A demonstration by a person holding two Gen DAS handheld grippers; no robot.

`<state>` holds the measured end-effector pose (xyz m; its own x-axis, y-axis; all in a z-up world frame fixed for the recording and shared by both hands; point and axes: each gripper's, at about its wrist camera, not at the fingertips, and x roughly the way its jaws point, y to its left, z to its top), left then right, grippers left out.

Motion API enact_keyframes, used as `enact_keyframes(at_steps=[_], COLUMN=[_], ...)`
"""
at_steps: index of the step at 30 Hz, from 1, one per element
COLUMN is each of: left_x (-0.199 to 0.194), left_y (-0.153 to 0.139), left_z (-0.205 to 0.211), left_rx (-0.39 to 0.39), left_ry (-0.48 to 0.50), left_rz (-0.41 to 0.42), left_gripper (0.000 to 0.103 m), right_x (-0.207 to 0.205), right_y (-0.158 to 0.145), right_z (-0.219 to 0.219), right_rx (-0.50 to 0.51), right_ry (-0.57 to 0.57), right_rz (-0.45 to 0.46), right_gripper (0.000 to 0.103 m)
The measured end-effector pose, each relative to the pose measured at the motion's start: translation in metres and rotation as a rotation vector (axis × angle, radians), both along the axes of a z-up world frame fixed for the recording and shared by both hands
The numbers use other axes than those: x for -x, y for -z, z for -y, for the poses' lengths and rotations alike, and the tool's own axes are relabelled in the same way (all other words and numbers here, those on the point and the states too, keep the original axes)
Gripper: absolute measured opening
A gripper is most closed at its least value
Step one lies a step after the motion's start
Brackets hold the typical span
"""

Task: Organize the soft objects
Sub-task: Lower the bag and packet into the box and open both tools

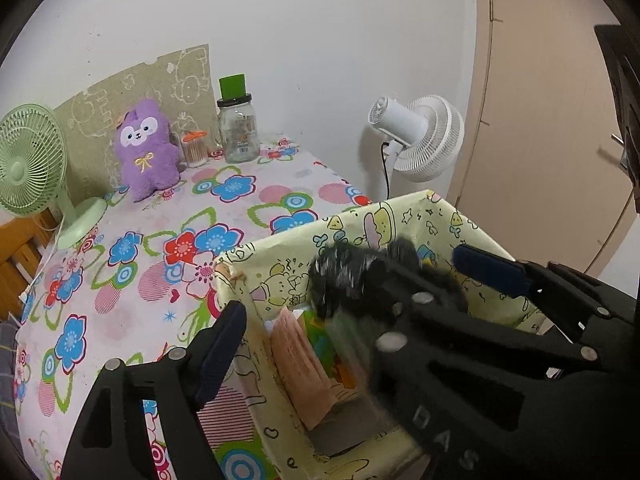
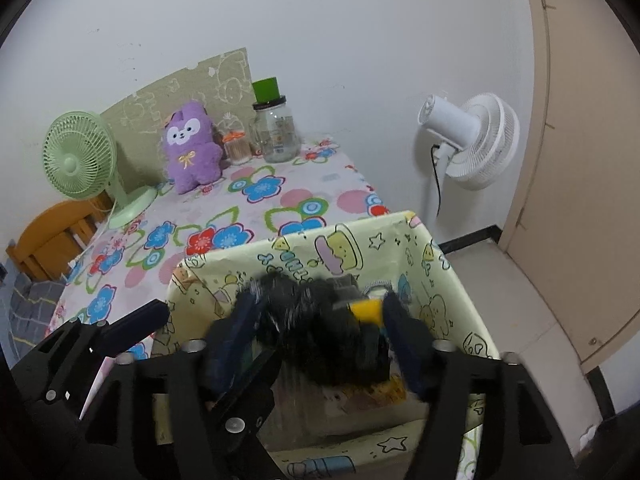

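Tongs (image 2: 320, 332) gape over bin (image 2: 404, 220); purple plush (image 2: 192, 148) beyond.

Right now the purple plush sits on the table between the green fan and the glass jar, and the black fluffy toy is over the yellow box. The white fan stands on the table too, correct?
Not quite. The white fan stands on the floor beside the table, as the right wrist view shows. The rest holds.

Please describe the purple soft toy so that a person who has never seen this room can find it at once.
Look at the table with the flowered cloth, at its far end by the wall. The purple soft toy stands upright there, between the green desk fan and a clear glass jar. Only it is furry, with a white face and yellow bow.
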<state>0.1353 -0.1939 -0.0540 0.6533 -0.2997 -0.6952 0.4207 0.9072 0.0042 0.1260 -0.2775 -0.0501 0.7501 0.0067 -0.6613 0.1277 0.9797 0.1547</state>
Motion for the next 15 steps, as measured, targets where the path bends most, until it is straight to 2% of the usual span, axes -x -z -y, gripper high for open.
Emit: enact_keyframes(at_steps=[3,11,15], left_x=[0.0,0.004,0.009], left_y=[-0.002,-0.003,-0.005], left_z=[-0.004,-0.014,-0.019], left_rx=[-0.002,-0.005,-0.012], left_ry=[-0.024,-0.033,-0.041], left_rz=[0.01,0.002,0.014], left_gripper=[0.09,0.091,0.096], right_x=[0.003,0.009,0.014], right_y=[-0.003,-0.004,-0.005], right_z=[-0.002,-0.011,-0.016], right_rx=[0.009,0.006,0.014], right_ry=[0.008,0.001,0.008], right_rz=[0.017,0.003,0.01], right_gripper=[0.084,0.086,0.087])
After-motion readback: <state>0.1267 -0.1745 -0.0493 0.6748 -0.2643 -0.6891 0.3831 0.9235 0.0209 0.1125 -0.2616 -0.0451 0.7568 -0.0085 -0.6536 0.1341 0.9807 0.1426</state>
